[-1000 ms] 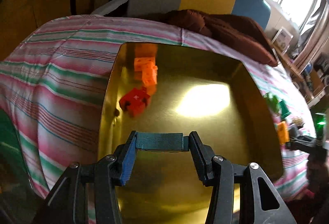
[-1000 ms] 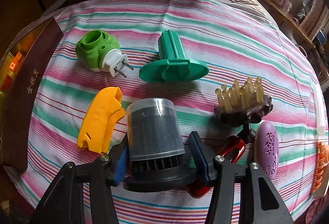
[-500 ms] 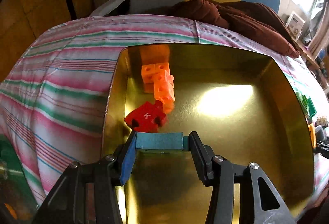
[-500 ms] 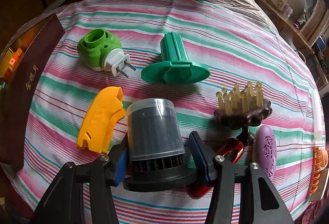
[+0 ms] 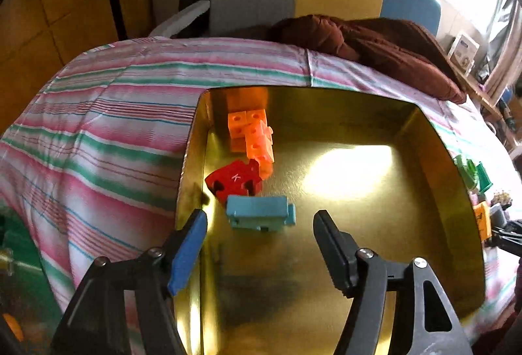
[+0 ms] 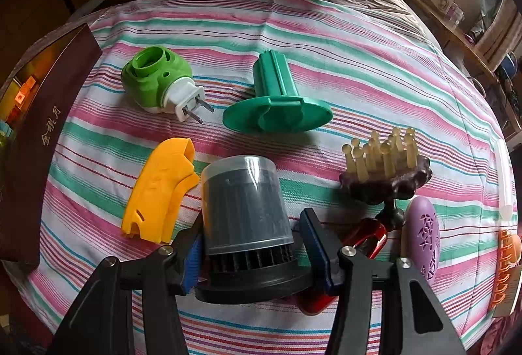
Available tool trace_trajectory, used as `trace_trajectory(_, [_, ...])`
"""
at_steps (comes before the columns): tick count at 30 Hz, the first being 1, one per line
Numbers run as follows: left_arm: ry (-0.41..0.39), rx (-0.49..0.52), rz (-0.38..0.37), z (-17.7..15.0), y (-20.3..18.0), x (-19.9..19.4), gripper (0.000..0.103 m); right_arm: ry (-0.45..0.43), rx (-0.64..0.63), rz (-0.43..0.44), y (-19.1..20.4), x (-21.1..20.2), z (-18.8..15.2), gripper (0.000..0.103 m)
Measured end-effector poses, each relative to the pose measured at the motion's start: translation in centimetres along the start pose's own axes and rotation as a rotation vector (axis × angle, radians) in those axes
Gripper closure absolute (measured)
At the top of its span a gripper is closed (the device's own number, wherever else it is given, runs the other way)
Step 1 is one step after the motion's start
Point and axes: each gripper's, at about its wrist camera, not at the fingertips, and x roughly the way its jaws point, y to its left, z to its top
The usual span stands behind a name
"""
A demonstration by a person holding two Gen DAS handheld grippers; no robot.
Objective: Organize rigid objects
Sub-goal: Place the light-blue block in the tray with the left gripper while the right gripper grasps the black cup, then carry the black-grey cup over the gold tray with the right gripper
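Observation:
In the left wrist view my left gripper (image 5: pixel 261 234) is open and empty above the gold box (image 5: pixel 359 257). A light blue block (image 5: pixel 259 213) lies on the box floor just beyond the fingertips, next to a red puzzle piece (image 5: pixel 235 180) and orange cubes (image 5: pixel 253 134). In the right wrist view my right gripper (image 6: pixel 253 244) is shut on a grey cylindrical filter (image 6: pixel 244 208) with a black base, held over the striped bedspread (image 6: pixel 326 54).
On the bedspread lie a yellow plastic shell (image 6: pixel 160 188), a green plug-in device (image 6: pixel 156 81), a green flanged part (image 6: pixel 277 103), a pronged massage comb (image 6: pixel 381 165), a purple oval case (image 6: pixel 422 234), a red object (image 6: pixel 365 234). The box's maroon wall (image 6: pixel 42 143) stands at left.
My left gripper opened and let go of the light blue block, which now lies in the gold box by the red piece. The right gripper still holds the filter.

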Motion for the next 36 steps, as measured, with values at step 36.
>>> trace_trajectory(36, [-0.161,-0.026,0.053,-7.9,-1.5,-10.1,0.024,-0.037,0.004,-0.067,0.6,-1.3,-0.5,0.049])
